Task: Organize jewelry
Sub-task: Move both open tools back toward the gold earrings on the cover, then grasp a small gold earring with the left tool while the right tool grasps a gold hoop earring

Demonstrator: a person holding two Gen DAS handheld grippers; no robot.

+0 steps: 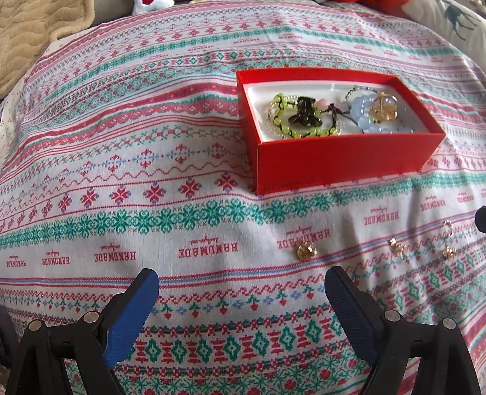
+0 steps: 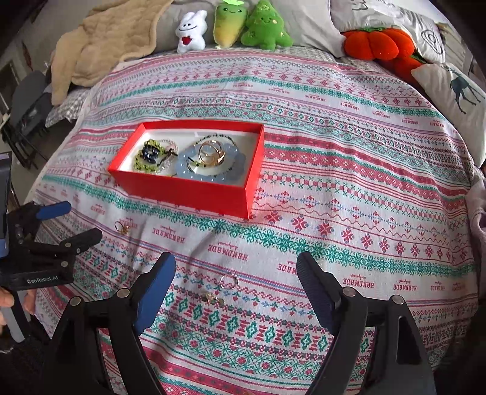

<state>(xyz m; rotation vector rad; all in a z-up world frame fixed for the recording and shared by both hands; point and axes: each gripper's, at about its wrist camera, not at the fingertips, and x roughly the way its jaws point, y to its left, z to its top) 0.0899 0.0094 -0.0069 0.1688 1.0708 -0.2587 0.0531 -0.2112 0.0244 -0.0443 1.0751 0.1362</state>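
Note:
A red box [image 1: 340,161] [image 2: 182,188] sits on the patterned bedspread and holds beaded bracelets, green [image 1: 291,130] and pale blue [image 1: 364,118], and gold rings [image 2: 211,153]. Loose pieces lie on the cloth in front of it: a gold ring [image 1: 306,251] [image 2: 122,227], gold earrings [image 1: 396,245] [image 2: 212,297] and a silver ring [image 1: 448,226] [image 2: 229,280]. My left gripper [image 1: 241,288] [image 2: 73,221] is open and empty, left of the loose pieces. My right gripper [image 2: 235,273] is open and empty, straddling the silver ring and earrings from above.
The bedspread [image 2: 334,182] covers a bed. Plush toys [image 2: 261,27] and an orange plush pumpkin [image 2: 379,42] line the far edge. A beige blanket [image 2: 106,45] lies at the back left and a deer-print pillow [image 2: 455,88] at the right.

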